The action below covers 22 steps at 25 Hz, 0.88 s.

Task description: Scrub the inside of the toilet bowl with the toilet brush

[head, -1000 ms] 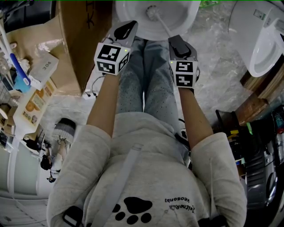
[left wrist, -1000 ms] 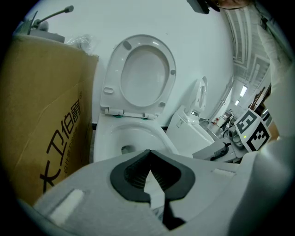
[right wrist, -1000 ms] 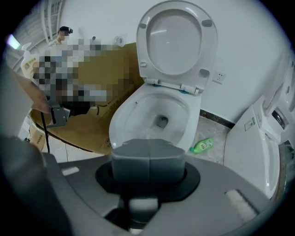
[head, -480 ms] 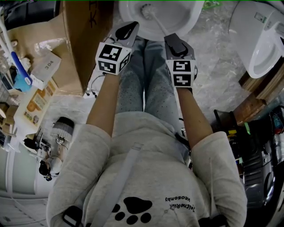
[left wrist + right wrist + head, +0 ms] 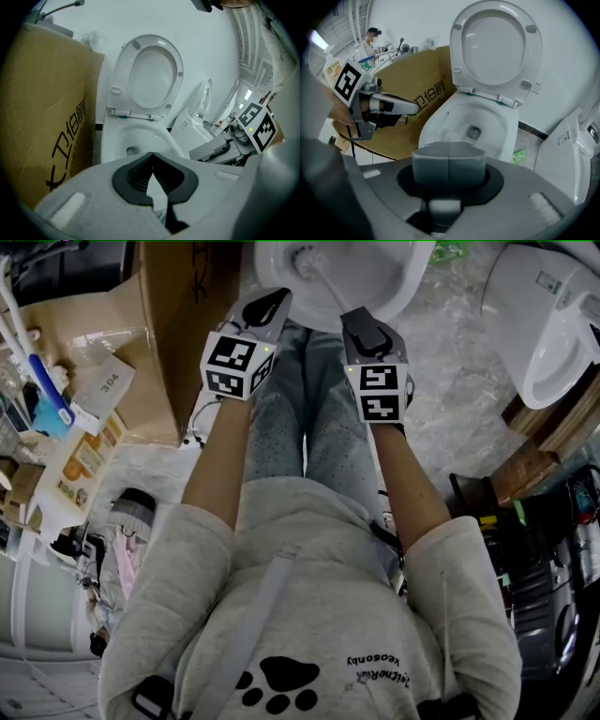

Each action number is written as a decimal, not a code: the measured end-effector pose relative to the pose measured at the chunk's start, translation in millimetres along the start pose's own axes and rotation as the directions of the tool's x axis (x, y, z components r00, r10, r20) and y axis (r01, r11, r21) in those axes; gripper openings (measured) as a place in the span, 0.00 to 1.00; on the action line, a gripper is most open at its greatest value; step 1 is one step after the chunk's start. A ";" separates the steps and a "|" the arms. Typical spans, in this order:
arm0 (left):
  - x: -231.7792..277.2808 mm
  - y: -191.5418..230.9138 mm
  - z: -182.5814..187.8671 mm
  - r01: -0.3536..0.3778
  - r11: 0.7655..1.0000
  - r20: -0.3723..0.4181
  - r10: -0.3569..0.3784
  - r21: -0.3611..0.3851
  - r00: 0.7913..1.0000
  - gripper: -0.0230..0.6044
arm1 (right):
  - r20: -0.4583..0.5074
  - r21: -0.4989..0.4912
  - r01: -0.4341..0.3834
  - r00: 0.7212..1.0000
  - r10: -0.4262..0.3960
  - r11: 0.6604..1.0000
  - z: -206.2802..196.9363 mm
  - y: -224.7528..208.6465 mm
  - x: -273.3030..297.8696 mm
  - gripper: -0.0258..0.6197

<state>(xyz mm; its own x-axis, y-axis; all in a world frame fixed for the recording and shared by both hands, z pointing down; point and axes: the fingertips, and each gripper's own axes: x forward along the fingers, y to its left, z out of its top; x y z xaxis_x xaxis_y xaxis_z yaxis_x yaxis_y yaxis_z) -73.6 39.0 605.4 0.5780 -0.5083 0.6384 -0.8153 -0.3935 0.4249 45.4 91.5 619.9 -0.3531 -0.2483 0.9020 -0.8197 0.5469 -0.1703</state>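
At top centre of the head view: white toilet bowl (image 5: 398, 282), oval, glossy, partly cut off by the frame edge. Brush (image 5: 302, 257) inside it: pale bristle head near the bowl's left inner wall, and a thin light handle slanting down and right to the right gripper (image 5: 356, 320).

Right gripper: forearm extended over the right knee; fingers (image 5: 436, 166) pressed together on the brush handle, a grey stub of which shows beneath them.

Left gripper (image 5: 267, 301): forearm extended over the left knee, at the bowl's near rim, just beside a cardboard box (image 5: 178, 334); fingers (image 5: 133, 176) closed tip to tip, nothing between them.

Shown only in the gripper views: seat (image 5: 494, 44) raised upright against the wall, drain opening (image 5: 474, 132) at the bowl bottom, printed characters on the box side. The right gripper view does not show the brush head clearly.

Shown only in the head view: full handle line, both marker cubes from above, and a second toilet (image 5: 553, 324) at right.
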 end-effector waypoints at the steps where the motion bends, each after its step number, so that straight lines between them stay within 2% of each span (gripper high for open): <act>1: 0.2 0.4 1.1 0.001 1.000 -0.001 -0.001 0.000 1.000 0.04 | 0.000 -0.003 -0.001 1.000 0.001 1.000 1.9 0.2 0.5 0.27; 22: 14.1 13.1 24.6 -0.006 1.000 -0.006 0.006 -0.003 1.000 0.04 | -0.006 -0.055 -0.009 1.000 0.009 0.998 44.6 -10.4 17.7 0.27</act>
<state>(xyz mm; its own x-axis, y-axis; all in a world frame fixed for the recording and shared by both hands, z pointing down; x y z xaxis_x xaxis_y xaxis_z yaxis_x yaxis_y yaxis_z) -75.3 7.8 604.1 0.5730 -0.5058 0.6449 -0.8188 -0.3878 0.4234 27.6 45.8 620.0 -0.3576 -0.2391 0.9027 -0.7906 0.5921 -0.1563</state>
